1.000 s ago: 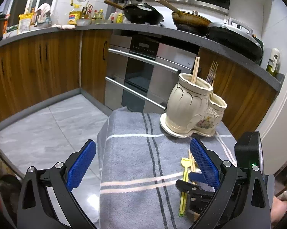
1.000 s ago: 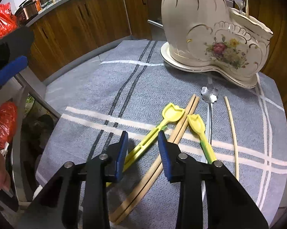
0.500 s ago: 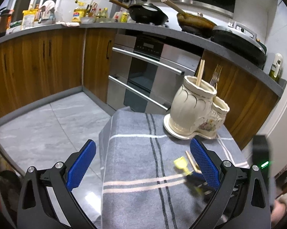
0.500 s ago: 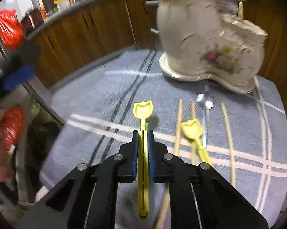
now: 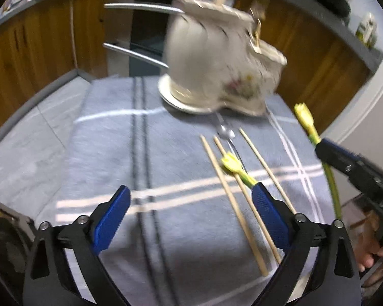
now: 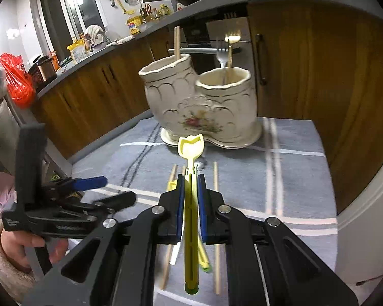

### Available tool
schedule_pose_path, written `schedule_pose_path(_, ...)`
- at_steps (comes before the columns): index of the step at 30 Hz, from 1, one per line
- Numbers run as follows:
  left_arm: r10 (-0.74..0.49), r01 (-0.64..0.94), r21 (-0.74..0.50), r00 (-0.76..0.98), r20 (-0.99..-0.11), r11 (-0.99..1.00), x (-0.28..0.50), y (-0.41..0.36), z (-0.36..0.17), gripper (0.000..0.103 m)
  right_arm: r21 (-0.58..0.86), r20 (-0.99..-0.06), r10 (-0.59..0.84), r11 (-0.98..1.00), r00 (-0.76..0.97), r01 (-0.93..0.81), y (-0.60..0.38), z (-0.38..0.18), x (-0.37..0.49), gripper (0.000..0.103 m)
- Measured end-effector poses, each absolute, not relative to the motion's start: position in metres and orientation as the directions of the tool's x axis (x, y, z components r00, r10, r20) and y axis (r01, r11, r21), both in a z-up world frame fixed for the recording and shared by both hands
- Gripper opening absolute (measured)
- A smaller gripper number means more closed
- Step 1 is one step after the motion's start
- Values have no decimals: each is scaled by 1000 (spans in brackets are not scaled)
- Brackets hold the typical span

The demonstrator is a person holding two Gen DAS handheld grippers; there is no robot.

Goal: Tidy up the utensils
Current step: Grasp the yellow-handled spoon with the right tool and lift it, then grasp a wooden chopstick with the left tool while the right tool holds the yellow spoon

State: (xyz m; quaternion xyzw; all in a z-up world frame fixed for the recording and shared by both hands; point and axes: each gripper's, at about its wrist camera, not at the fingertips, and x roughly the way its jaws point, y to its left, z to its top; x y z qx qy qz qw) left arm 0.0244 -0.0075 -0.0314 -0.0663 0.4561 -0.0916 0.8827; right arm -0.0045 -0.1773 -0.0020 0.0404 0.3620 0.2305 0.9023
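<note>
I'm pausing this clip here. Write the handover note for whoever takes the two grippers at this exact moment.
Right gripper: shut on a yellow plastic spoon, held above the cloth, bowl pointing toward the ceramic utensil holder.
Left gripper: open, empty, above the striped cloth.
Done: holder's left cup has a chopstick, right cup has forks.
Left: drop the held spoon in the holder; then clear the cloth of the second yellow utensil, metal spoon and three loose chopsticks.
</note>
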Motion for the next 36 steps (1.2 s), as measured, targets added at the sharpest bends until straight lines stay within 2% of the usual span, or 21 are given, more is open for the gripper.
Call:
schedule_pose_path(1,-216,107,-189,559,-801,976,25,-13,-34,92,238,-633,444,891,634,-386,-181,-4,-6,10)
schedule_pose_path(3,-194,126,-149,528,-827,981,28,-27,-40,77,239,-627,444,892,640,-385,-190,-5,-6,10)
schedule_pose_path(5,-165,130,-114,509,-845,985,29,-37,-45,68,238,-622,444,892,646,-383,-195,-7,-11,10)
schedule_pose_path(7,-143,132,-88,496,-856,987,31,-43,-47,63,241,-615,446,892,650,-384,-202,-8,-10,10)
schedule_pose_path(11,-106,146,-41,468,-877,988,31,-57,-51,47,251,-604,452,890,657,-382,-212,-9,-12,10)
schedule_pose_path(16,-45,170,38,456,-889,985,30,-76,-54,44,268,-595,460,887,659,-377,-222,-11,-15,10)
schedule_pose_path(22,-49,207,51,449,-892,977,35,-81,-54,26,274,-597,467,883,653,-381,-225,-15,-20,10)
schedule_pose_path(24,-39,206,61,445,-895,977,38,-80,-53,12,273,-594,470,881,653,-385,-224,-14,-23,10)
schedule_pose_path(27,-37,209,62,441,-897,976,39,-73,-52,8,278,-584,477,878,656,-391,-225,-12,-28,10)
schedule_pose_path(36,-30,174,59,468,-883,983,39,-50,-47,6,270,-559,470,882,683,-386,-233,-5,-36,10)
